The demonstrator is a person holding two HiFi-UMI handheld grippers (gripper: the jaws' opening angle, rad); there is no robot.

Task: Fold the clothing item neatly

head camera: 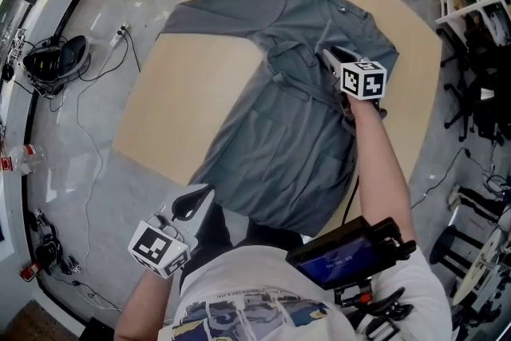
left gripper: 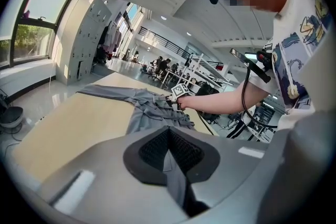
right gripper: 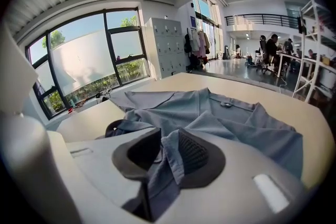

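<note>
Overhead, head view: one shirt (head camera: pixel 279 140) lies spread on one table (head camera: pixel 180 104), collar toward 1 o'clock, hem toward 7. Two grippers: left gripper (head camera: pixel 190 208) at 7 o'clock by the hem, right gripper (head camera: pixel 331 58) at 1 o'clock over the bunched middle.

Left gripper view: jaws together on a strip of shirt (left gripper: pixel 176 178); a hard pull could drag it askew or off the edge.

Right gripper view: jaws partly apart, a fold of shirt (right gripper: pixel 165 165) loose between them; it may slip out and land crooked.
</note>
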